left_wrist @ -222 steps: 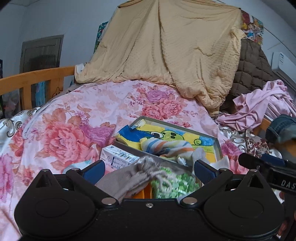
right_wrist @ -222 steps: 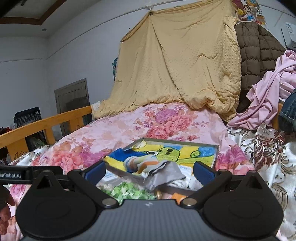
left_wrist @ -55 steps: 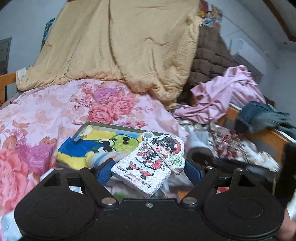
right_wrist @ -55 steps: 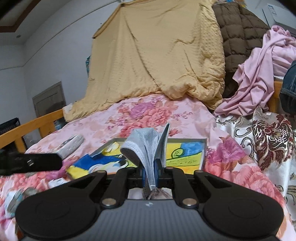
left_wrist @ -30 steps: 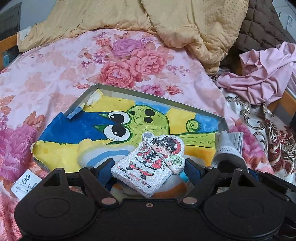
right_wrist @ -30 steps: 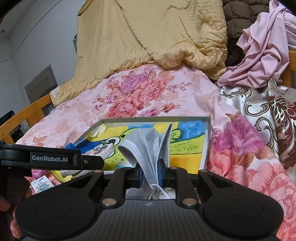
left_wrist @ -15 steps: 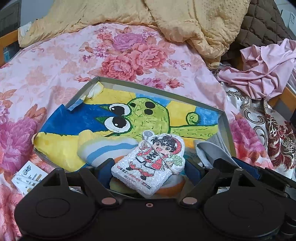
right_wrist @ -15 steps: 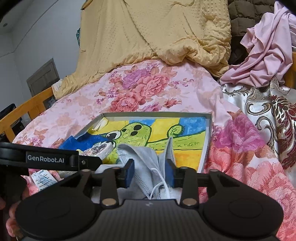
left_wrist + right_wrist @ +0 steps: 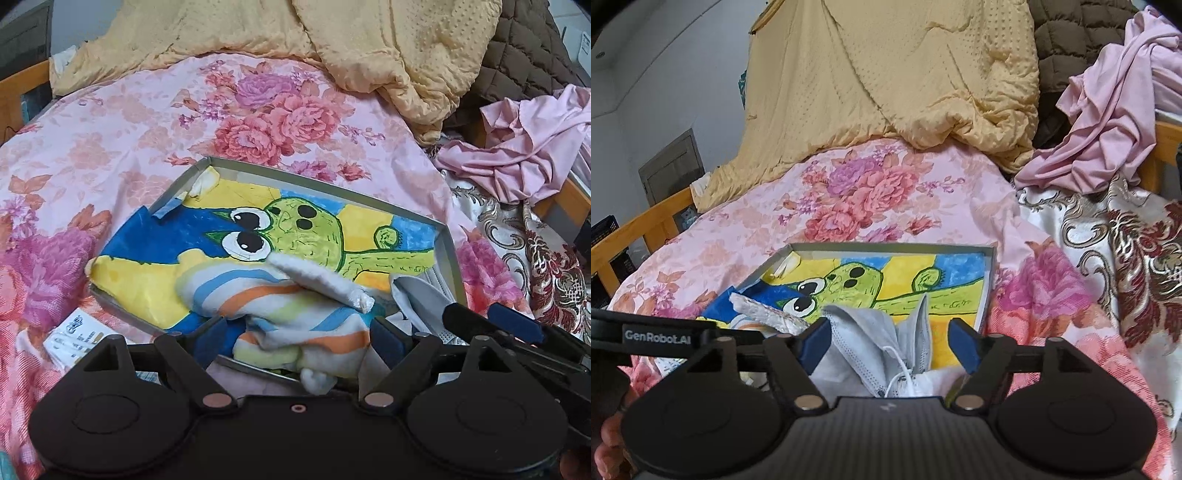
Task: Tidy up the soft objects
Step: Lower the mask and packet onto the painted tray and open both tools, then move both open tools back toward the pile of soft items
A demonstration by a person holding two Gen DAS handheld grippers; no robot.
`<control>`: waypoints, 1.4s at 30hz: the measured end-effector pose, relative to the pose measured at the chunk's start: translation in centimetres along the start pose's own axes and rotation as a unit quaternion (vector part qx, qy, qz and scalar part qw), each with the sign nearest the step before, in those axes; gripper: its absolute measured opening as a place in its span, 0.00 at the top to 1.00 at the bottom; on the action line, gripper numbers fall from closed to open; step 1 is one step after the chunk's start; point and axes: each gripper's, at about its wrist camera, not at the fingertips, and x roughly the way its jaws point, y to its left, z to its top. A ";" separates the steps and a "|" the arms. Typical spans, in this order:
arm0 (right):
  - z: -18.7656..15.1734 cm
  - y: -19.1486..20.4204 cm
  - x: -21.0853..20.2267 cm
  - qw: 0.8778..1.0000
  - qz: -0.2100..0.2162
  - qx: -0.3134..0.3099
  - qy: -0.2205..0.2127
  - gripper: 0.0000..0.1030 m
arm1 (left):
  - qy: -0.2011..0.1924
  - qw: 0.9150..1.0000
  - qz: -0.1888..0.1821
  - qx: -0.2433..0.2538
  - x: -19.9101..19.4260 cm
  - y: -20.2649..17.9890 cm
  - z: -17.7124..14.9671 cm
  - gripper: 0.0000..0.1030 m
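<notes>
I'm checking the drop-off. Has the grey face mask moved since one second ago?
Yes. The grey face mask has sunk from upright between the right gripper jaws, which have just been opening, into the tray at its near right corner.

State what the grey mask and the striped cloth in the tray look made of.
Grey mask: likely thin nonwoven fabric, matte, with stitched dotted seams and white elastic loops. Striped cloth: looks like soft terry or fleece, fuzzy and limply crumpled.

Ahead of my left claw (image 9: 297, 334) lay a fluffy striped cloth (image 9: 280, 310); the tray (image 9: 448, 254) beyond looked matt grey metal, the bedspread (image 9: 147, 122) faintly glossy.
</notes>
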 end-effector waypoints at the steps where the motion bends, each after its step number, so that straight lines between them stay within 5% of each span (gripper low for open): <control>1: 0.1 0.0 -0.2 1.000 -0.001 0.000 -0.002 0.22 | -0.003 1.000 0.000 -0.002 -0.3 0.1 0.0 0.16; 17: 0.0 2.3 -6.5 0.998 -0.004 -0.040 -0.054 0.01 | -0.111 0.993 0.022 -0.011 -8.7 0.9 -3.0 0.01; 42: -7.8 9.9 -19.1 0.991 0.011 -0.111 -0.072 0.00 | -0.193 0.981 0.031 0.014 -20.6 3.4 -15.0 0.01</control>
